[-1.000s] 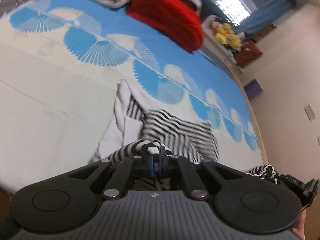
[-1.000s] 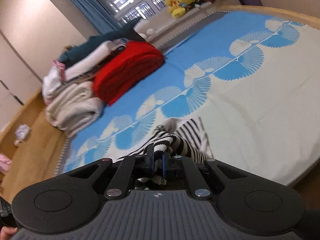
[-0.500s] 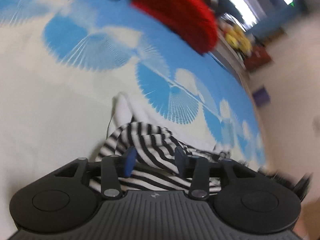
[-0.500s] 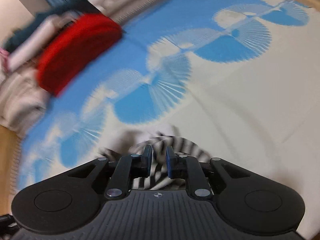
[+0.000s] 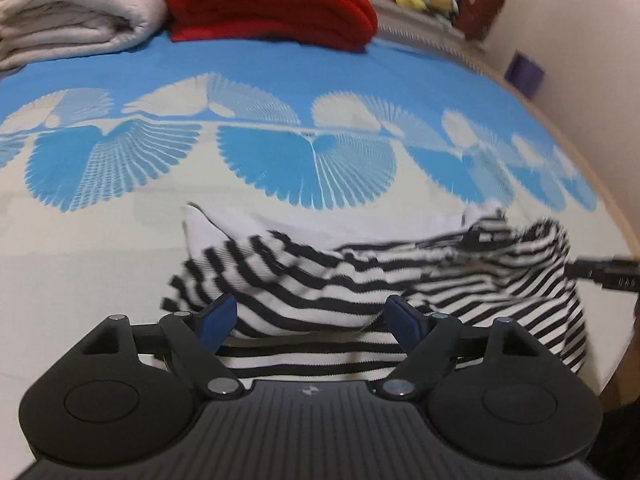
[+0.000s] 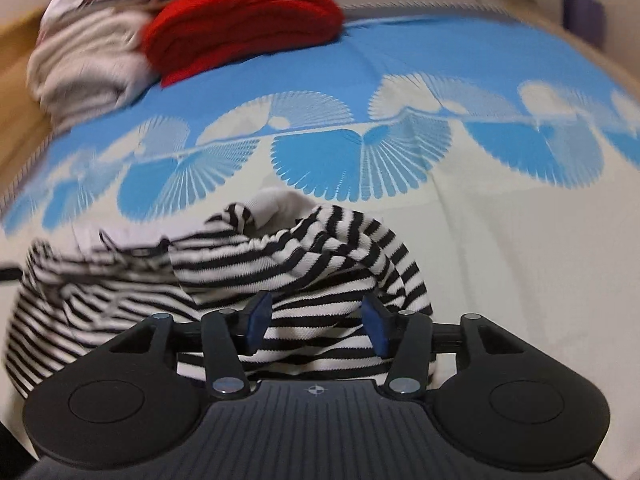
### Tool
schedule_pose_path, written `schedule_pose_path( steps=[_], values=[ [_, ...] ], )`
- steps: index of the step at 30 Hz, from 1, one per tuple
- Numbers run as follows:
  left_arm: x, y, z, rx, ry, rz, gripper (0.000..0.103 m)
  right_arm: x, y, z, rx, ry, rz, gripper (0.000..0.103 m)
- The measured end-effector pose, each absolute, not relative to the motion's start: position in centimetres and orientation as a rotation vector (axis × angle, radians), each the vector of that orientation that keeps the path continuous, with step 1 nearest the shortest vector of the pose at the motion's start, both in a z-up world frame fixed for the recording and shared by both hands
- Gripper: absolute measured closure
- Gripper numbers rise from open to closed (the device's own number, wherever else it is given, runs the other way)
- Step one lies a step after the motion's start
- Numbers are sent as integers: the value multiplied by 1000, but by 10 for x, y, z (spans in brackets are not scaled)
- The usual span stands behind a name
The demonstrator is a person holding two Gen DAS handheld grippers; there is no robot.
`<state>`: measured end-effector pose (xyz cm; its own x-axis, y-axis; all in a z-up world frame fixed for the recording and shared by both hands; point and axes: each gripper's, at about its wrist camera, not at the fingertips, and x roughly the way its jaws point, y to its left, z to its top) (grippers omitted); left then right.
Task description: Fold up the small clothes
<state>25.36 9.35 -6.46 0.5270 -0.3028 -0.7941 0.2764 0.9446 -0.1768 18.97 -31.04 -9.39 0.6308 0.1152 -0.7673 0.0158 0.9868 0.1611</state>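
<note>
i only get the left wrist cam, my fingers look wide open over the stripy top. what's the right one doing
Observer: The right gripper is open too, its blue pads spread over the striped garment, nothing pinched.
Operator: is the fabric flat on that side
Observer: No. In the right wrist view it is bunched into a rolled hump just ahead of the fingers.
Operator: anything past it i can't see
Observer: A strip of wooden floor shows beside the cream blanket on the left of that view.
</note>
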Motion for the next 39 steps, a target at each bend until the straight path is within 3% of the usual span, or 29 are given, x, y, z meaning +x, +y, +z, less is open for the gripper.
schedule_pose_path(
  steps=[5,7,10,11,12,13,15,29,34,37,39],
  values=[
    [267,75,-74,35,954,-327,19,205,-288,-100,5,862,70,50],
    [273,72,-77,51,958,-298,24,211,-280,-102,-58,854,68,50],
    [282,75,-77,30,957,-284,48,223,-269,-107,-147,846,53,52],
    [285,78,-78,9,965,-287,62,227,-266,-109,-168,848,51,54],
    [288,80,-78,-6,974,-288,81,231,-266,-110,-177,849,54,64],
    [292,82,-79,-17,980,-281,88,235,-265,-112,-182,855,58,81],
    [298,88,-75,-45,968,-273,96,243,-267,-117,-173,878,55,102],
    [321,115,-33,-121,658,-146,97,266,-260,-68,-29,517,-43,103],
    [338,115,-56,-89,747,-103,97,288,-246,-84,-57,541,-62,103],
    [356,117,-89,-152,936,-152,95,307,-236,-109,-99,655,-66,102],
    [365,120,-107,-203,1040,-180,84,321,-236,-130,-110,785,-80,102]
  ],
)
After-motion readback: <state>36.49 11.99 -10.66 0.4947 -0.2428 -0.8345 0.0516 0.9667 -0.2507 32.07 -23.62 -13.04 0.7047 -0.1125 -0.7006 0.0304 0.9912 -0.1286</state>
